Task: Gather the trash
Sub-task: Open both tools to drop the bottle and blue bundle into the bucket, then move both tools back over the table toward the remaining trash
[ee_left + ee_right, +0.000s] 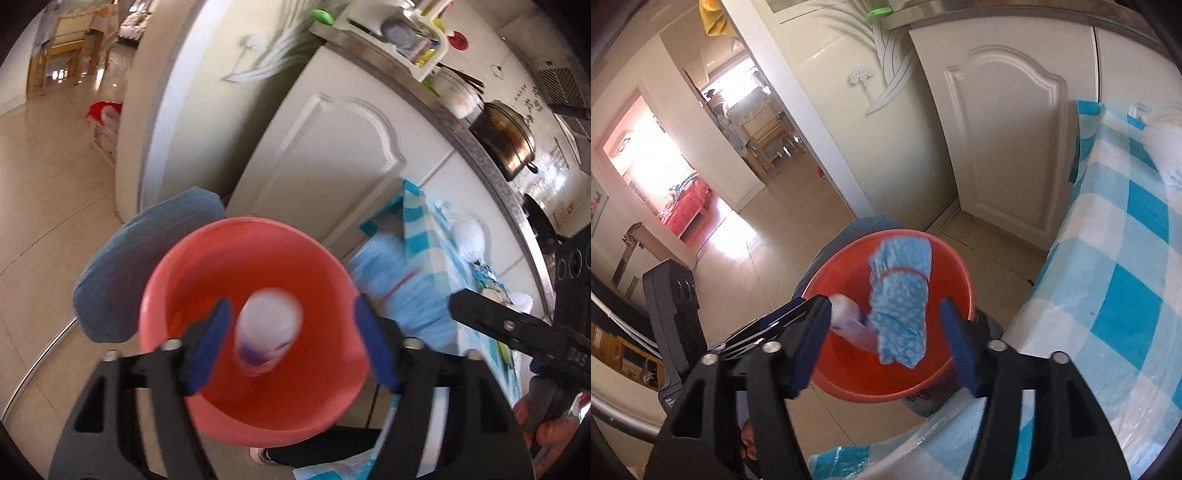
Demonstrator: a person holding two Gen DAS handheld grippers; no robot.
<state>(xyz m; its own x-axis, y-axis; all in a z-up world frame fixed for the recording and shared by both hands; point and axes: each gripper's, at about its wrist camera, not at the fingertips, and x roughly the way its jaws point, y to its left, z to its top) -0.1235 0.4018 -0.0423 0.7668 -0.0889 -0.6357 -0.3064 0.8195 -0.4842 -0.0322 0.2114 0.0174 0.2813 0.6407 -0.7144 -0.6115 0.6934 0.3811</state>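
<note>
a: both grippers hung over the red bin (925, 254), which sat on the floor just beside the checked cloth (1115, 280) covering the counter. the left gripper (291, 343) had its fingers spread, nothing pinched. a white bottle with a purple band (267, 332) showed blurred between them, inside the bin's mouth.

b: so it was already let go?

a: it looked that way. the pads weren't touching it. the right gripper (882, 345) was parted too, and a bundle of blue cloth tied with a red band (901, 302) showed over the bin between its fingers, not gripped by them either.

b: what could have gone wrong from there?

a: i'd say the bundle was the worry. it looked long against the bin's mouth, so if it caught the rim it might have hung over the edge or tipped onto the tiles. the bin also seemed light, with something blue and soft (140, 266) crowded against it, so a finger clipping the rim could have shoved it over.

b: and the two grippers?

a: near each other over one small opening. lifting out carelessly could have knocked them together.
</note>
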